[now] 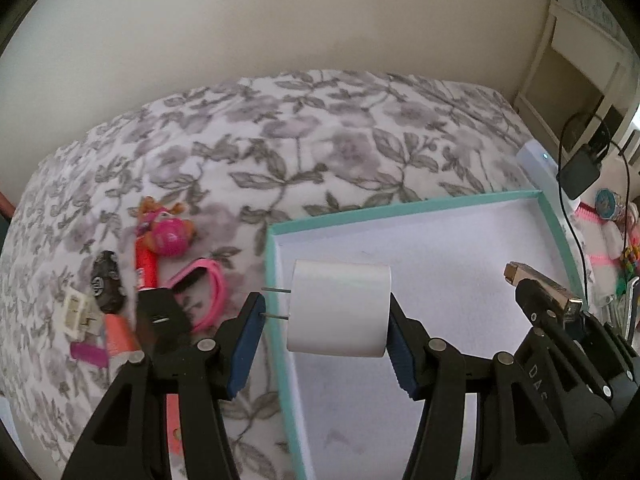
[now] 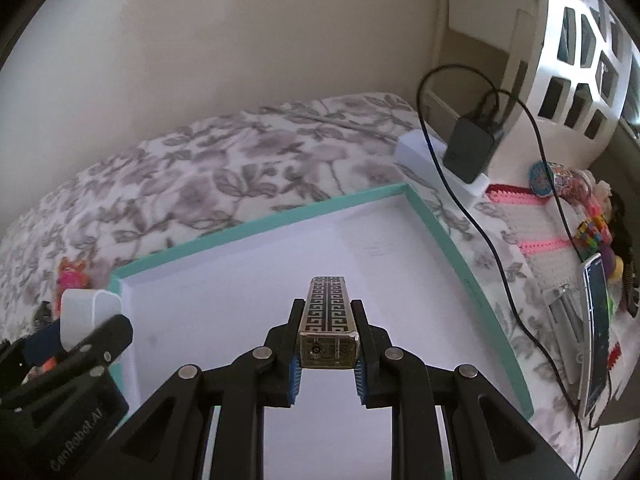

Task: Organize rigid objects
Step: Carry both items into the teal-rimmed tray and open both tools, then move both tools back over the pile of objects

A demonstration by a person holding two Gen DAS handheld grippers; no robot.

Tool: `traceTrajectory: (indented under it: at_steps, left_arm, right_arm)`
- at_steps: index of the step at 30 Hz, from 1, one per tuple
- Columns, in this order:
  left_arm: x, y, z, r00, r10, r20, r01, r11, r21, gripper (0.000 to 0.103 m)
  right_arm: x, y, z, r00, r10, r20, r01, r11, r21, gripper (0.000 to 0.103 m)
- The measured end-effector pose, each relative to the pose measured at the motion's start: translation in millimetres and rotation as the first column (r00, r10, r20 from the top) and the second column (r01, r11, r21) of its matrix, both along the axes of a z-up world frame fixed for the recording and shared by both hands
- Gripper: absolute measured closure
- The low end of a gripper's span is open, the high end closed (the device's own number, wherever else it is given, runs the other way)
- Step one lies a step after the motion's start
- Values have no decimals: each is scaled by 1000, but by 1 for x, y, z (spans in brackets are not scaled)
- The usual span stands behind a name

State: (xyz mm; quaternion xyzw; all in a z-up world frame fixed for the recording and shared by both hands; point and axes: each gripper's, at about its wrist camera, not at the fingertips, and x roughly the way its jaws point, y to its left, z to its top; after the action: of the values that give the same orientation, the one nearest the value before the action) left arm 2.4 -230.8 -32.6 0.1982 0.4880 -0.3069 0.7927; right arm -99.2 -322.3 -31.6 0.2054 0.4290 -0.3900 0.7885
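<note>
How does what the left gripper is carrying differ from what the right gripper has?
The white charger is plain, blocky and wide, with two metal prongs sticking sideways; the gold bar is slim, long and covered in a black key pattern. The left gripper spans the charger with jaws well apart; the right gripper is nearly closed on the bar. Both are held above the teal box, which has nothing in it.

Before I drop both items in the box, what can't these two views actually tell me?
- Left wrist view: the pile left of the teal box is partly hidden behind the left hand-held gripper holding the white plug adapter; the items there are blurred.
- Left wrist view: most of the patterned bar is hidden by the right hand-held gripper.
- Right wrist view: the box's near edge is hidden behind the gripper frame.
</note>
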Motion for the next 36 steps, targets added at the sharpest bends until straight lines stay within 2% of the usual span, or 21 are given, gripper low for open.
traceTrajectory:
  at_steps: [6, 19, 24, 26, 28, 31, 35, 36]
  left_arm:
    - [1, -7, -11, 1000, -14, -10, 15, 1000, 11, 43]
    - [-6, -10, -25, 998, -41, -36, 43, 998, 44, 43]
    - [-7, -9, -19, 999, -40, -25, 41, 999, 29, 42]
    - [-7, -7, -15, 999, -37, -16, 38, 999, 22, 38]
    - [-7, -5, -10, 1000, -31, -1, 31, 999, 19, 27]
    - [-5, -1, -6, 1000, -12, 10, 12, 1000, 14, 27]
    - [1, 8, 0, 1000, 18, 21, -18, 1000, 1, 27]
    - [2, 10, 2, 999, 23, 22, -23, 1000, -4, 27]
  right_arm:
    - [4, -12, -24, 999, -4, -45, 6, 999, 39, 81]
    - [0, -15, -35, 998, -8, -64, 13, 997, 73, 80]
    - [0, -13, -33, 998, -5, -60, 9, 998, 66, 79]
    - [-1, -13, -32, 998, -5, -60, 9, 998, 66, 74]
    - [-1, -13, -32, 998, -3, -59, 7, 998, 66, 66]
    - [-2, -11, -29, 999, 4, -51, 0, 998, 65, 64]
    - [-4, -9, -25, 999, -4, -43, 6, 999, 53, 47]
    - [-5, -9, -25, 999, -10, -41, 12, 998, 56, 46]
